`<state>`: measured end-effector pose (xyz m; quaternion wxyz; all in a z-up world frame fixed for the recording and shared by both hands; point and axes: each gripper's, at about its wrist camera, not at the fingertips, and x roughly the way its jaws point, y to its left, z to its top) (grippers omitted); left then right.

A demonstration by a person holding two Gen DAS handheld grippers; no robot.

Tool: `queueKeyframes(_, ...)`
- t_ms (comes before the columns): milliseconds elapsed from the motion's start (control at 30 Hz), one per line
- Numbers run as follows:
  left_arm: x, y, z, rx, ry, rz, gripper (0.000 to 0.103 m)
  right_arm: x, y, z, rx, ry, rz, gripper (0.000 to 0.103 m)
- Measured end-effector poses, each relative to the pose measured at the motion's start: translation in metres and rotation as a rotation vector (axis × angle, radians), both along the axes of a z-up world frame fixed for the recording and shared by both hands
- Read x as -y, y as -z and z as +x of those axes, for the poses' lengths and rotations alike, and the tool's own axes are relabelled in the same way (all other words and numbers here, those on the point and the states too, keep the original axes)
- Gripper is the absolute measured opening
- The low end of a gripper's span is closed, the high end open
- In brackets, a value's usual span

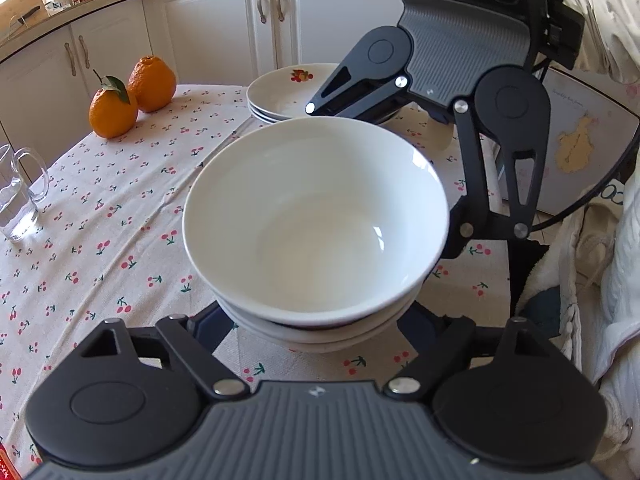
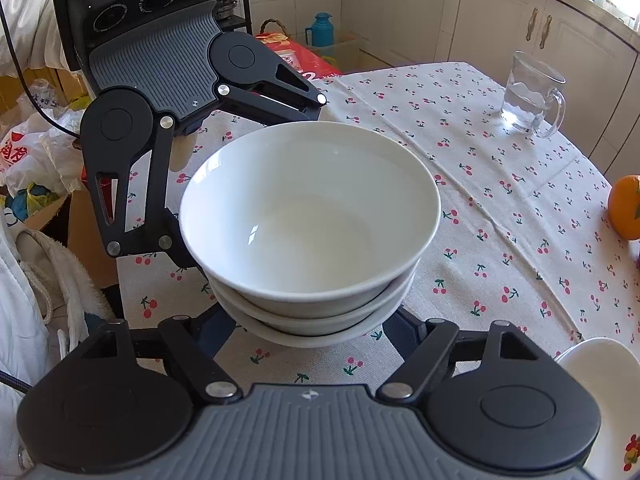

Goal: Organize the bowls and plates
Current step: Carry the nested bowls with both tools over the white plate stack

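A stack of three white bowls (image 1: 316, 216) sits on the cherry-print tablecloth (image 1: 100, 240); it also shows in the right wrist view (image 2: 310, 216). My left gripper (image 1: 316, 326) has its fingers spread around the stack's near side, with the tips hidden under the bowls. My right gripper (image 2: 316, 330) spreads around the opposite side, tips hidden too. Each gripper shows in the other's view, the right one (image 1: 400, 152) and the left one (image 2: 256, 184). A stack of white plates (image 1: 288, 92) with a fruit print stands behind the bowls; its edge shows in the right wrist view (image 2: 600, 376).
Two oranges (image 1: 132, 94) lie at the table's far left. A glass mug of water (image 1: 18, 196) stands at the left edge; it shows in the right wrist view (image 2: 528, 94). White kitchen cabinets (image 1: 216, 20) stand behind. Bags and cloth (image 2: 36, 152) lie beside the table.
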<state>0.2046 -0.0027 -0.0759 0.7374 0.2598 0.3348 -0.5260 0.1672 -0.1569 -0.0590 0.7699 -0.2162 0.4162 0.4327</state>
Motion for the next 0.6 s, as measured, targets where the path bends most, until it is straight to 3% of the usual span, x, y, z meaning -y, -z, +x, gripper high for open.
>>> queueKeyframes(333,0.012,-0.012,-0.008,0.034,-0.004,-0.007,0.087,0.01,-0.008,-0.003,0.009,0.004,0.004,0.083)
queueKeyframes(600,0.047,-0.028,0.0,0.047,0.01,-0.033,0.087,0.044,-0.028,-0.007,0.04,0.025,0.013,0.083)
